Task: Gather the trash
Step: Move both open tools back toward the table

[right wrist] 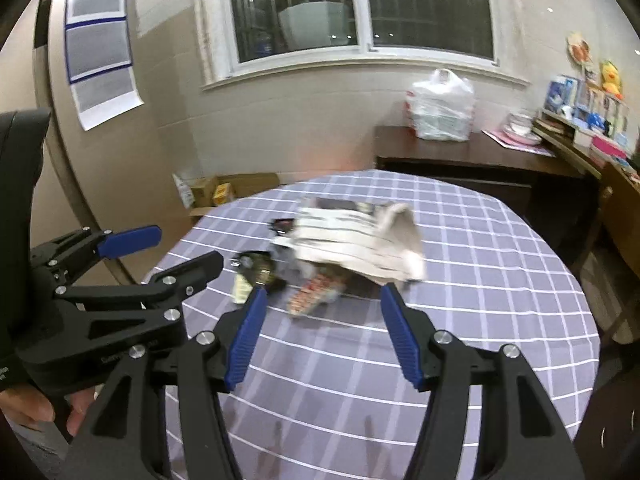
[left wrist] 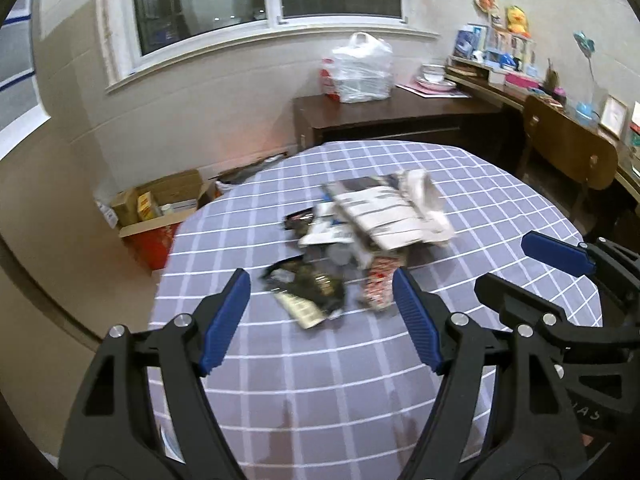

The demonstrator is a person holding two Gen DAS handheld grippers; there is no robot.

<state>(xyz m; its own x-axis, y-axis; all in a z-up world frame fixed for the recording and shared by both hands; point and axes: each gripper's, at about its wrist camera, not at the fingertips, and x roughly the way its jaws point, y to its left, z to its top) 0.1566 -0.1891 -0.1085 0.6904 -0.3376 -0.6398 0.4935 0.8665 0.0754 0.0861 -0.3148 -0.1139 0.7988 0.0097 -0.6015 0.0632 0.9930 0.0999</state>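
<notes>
Both grippers hang wide and empty above the checked table point(left wrist: 360, 380), the trash pile point(left wrist: 360, 236) lying just ahead of their fingertips. The left gripper point(left wrist: 322, 320) faces a dark wrapper point(left wrist: 308, 284); the right gripper point(right wrist: 320, 332) faces what looks, through blur, like a red packet point(right wrist: 316, 294). Taking loose outer pieces first should avoid scattering the heap.

A round tabletop point(left wrist: 500, 208) under a lilac checked cloth is carrying a heap of trash point(left wrist: 360, 240): white papers lying over dark and red wrappers.
</notes>
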